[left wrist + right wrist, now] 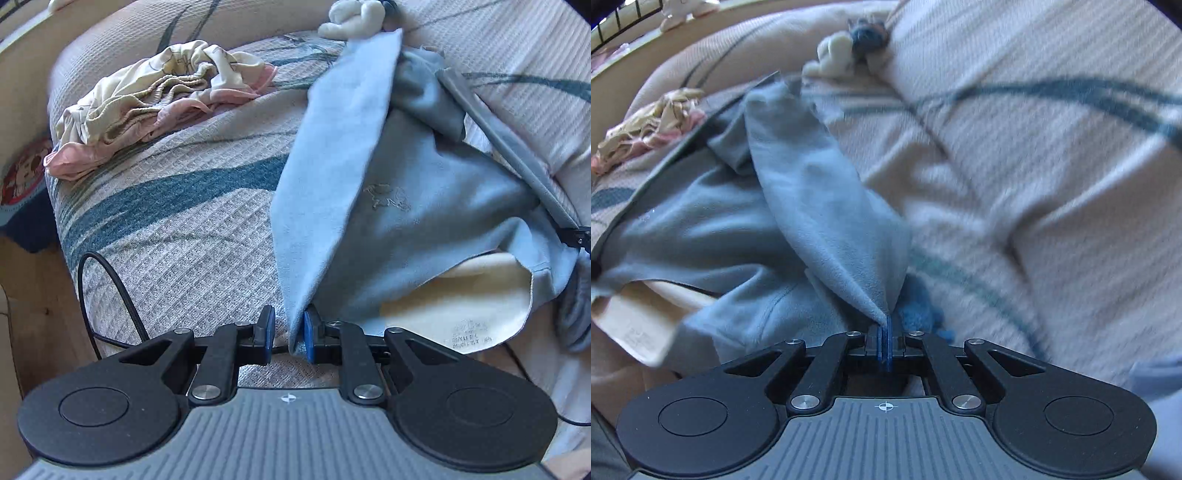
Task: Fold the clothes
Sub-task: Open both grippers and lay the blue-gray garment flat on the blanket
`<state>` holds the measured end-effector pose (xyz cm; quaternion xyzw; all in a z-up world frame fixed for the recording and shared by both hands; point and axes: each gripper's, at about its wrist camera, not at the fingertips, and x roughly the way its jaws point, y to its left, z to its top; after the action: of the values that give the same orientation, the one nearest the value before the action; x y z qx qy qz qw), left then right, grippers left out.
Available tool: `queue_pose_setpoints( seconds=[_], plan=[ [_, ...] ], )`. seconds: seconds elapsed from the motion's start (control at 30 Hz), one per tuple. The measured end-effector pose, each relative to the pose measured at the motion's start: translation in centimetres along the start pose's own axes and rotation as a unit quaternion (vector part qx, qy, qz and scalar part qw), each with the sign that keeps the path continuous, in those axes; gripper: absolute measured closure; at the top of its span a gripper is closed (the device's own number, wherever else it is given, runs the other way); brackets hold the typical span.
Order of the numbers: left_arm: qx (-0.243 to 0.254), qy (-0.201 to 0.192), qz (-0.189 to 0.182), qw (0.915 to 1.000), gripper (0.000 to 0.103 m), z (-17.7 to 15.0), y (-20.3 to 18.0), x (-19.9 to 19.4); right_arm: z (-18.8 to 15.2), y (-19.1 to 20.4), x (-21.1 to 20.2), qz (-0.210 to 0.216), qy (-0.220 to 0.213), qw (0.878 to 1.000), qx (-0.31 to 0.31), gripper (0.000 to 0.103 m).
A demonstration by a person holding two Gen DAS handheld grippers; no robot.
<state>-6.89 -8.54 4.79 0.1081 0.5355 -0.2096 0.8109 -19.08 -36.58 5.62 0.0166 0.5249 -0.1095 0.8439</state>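
A light blue fleece garment (406, 206) with a cream lining (461, 306) lies on the patterned bed cover (177, 221). My left gripper (290, 332) is open; a hanging corner of the blue cloth sits between its pads and rests against the right pad (309, 332). My right gripper (885, 343) is shut on a fold of the same blue garment (827, 221) and holds it pulled up in a ridge. The right wrist view is blurred.
A crumpled cream and pink garment (155, 103) lies at the far left of the bed, also seen in the right wrist view (650, 125). A small white soft toy (351, 18) sits at the back. A black cable (107, 284) runs beside my left gripper.
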Motion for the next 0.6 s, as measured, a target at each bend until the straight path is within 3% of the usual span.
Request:
queue_pose_setpoints(
  seconds=[0.1, 0.23, 0.33, 0.37, 0.4, 0.43, 0.53, 0.6],
  plan=[
    [-0.009, -0.014, -0.004, 0.9998, 0.076, 0.4, 0.5, -1.3, 0.0, 0.3, 0.1, -0.004, 0.002, 1.000, -0.011, 0.097],
    [-0.031, -0.041, -0.026, 0.9983, 0.065, 1.4, 1.2, -3.7, 1.4, 0.2, -1.9, 0.006, -0.028, 0.999, -0.020, 0.088],
    [-0.019, -0.068, -0.029, 0.9971, 0.051, 2.9, 0.7, -4.8, 3.3, 0.8, -4.1, 0.024, -0.072, 0.997, -0.028, 0.064],
    [-0.015, -0.077, -0.030, 0.9965, 0.048, 3.4, 0.6, -5.2, 4.1, 1.3, -4.4, 0.030, -0.087, 0.995, -0.041, 0.051],
    [-0.011, -0.084, -0.030, 0.9959, 0.048, 4.0, 0.4, -5.2, 4.8, 2.0, -4.7, 0.035, -0.101, 0.993, -0.057, 0.040],
    [-0.008, -0.088, -0.033, 0.9955, 0.048, 4.6, 0.1, -4.9, 5.6, 2.6, -4.9, 0.041, -0.116, 0.990, -0.072, 0.035],
    [-0.001, -0.100, -0.051, 0.9936, 0.050, 6.6, -0.9, -3.5, 8.1, 4.8, -4.3, 0.063, -0.146, 0.981, -0.111, 0.034],
    [0.003, -0.107, -0.065, 0.9922, 0.052, 8.0, -1.6, -2.3, 9.9, 5.7, -2.5, 0.080, -0.141, 0.980, -0.114, 0.034]
  ],
)
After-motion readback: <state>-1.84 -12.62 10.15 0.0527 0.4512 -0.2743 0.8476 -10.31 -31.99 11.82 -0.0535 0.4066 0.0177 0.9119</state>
